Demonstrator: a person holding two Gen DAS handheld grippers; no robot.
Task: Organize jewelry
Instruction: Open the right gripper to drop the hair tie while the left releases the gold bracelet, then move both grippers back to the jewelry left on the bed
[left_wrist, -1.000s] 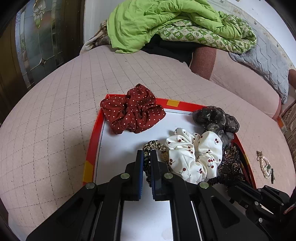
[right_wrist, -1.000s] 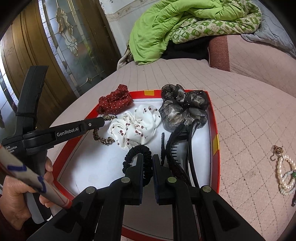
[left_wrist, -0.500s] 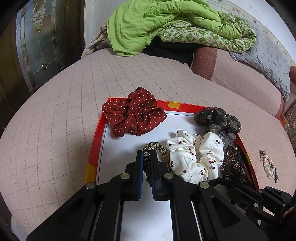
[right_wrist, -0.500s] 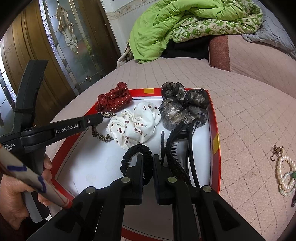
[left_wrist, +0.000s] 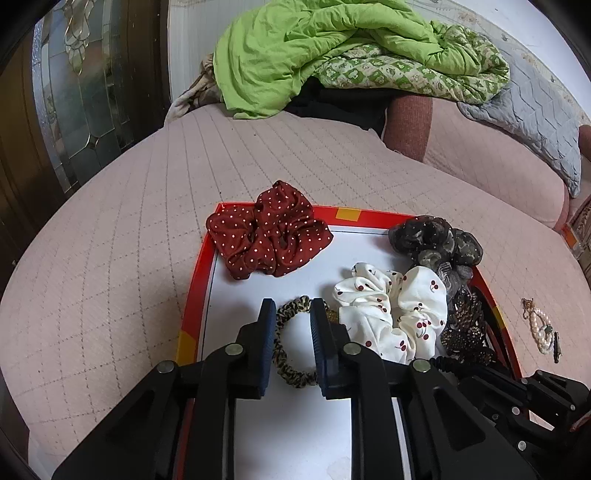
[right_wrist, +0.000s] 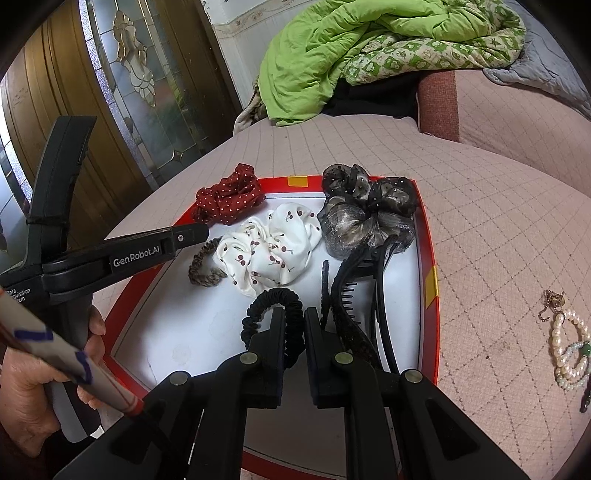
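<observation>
**Scrunchies sit in the tray, pearls lie outside it**

Leopard band (left_wrist: 291, 343) lies on the white floor of the tray (left_wrist: 192, 295), its near loop between the parted fingers of the left tool (left_wrist: 293, 325), which grips nothing. The right tool (right_wrist: 294, 325) is nearly closed, pinching the black band (right_wrist: 277, 306) at its near arc, just beside the black claw clips (right_wrist: 347, 291). Red scrunchie (left_wrist: 269, 232), white scrunchie (left_wrist: 391, 306) and grey scrunchie (right_wrist: 365, 210) crowd the far half of the tray; the near-left floor is open room. The pearl bracelet (right_wrist: 569, 350) lies on the bed (right_wrist: 498, 240), well to the right of the tray rim and nearer the right tool, probably the next pick.
</observation>
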